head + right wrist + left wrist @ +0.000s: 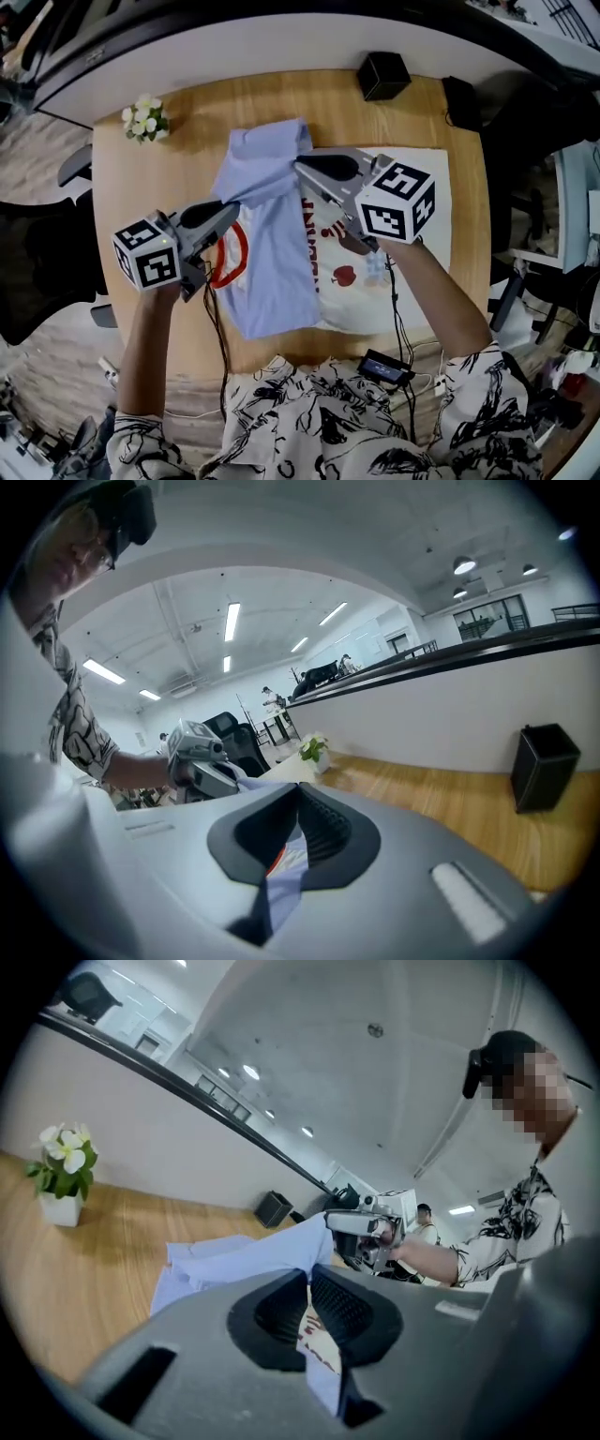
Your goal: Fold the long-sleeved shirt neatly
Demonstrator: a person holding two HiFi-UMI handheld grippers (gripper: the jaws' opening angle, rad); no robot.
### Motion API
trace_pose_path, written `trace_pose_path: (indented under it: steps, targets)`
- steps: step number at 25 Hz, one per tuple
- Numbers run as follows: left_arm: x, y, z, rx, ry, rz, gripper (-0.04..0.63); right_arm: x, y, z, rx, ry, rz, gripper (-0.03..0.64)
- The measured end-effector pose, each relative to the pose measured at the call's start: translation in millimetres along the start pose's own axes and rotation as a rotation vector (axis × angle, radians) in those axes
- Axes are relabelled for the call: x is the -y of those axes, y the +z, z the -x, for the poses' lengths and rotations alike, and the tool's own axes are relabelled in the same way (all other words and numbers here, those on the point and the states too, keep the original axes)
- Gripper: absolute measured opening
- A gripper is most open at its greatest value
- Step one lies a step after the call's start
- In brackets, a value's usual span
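Jointly, left gripper [225, 208] and right gripper [302, 167] are each clamped shut on a pinch of the long-sleeved shirt [272, 272]; its pale-blue cloth stretches between them, raised off the table [122, 206]; the right gripper holds the farther end, the left the nearer; the shirt's body lies beneath, long axis far-to-near, printed white front rightward; the fold probably lands along that axis.

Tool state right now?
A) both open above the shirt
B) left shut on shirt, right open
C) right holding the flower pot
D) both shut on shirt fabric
D: the left tool and the right tool each have fabric of the shirt pinched between closed jaws.
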State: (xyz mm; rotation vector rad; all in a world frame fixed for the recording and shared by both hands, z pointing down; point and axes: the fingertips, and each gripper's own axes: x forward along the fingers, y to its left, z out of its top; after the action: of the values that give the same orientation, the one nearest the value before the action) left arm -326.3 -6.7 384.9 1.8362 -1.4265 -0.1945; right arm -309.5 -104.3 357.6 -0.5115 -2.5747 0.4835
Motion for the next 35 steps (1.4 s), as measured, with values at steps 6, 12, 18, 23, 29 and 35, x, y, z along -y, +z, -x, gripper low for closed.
trace_pose_path:
  steps: [6, 12, 18, 23, 29, 35]
  targets:
    - [28, -47, 11, 0.01, 0.07, 0.022, 0.018, -46, -61, 22, -0.028, -0.074, 0.021, 0.015]
    - [63, -106, 20, -0.082, 0.07, 0.036, 0.018, -88, -110, 47, -0.064, -0.129, 0.036, 0.015]
    - [97, -162, 31, -0.148, 0.05, 0.056, 0.018, -129, -164, 63, -0.111, -0.161, -0.018, 0.015]
    - [98, -219, 32, -0.184, 0.087, 0.132, 0.018, -145, -220, 62, -0.176, -0.186, -0.064, 0.015]
    - [110, -251, 30, -0.208, 0.074, 0.214, 0.018, -159, -244, 67, -0.223, -0.192, -0.061, 0.015]
    - [107, -298, 22, -0.272, 0.086, 0.264, 0.018, -161, -276, 74, -0.304, -0.215, -0.079, 0.017]
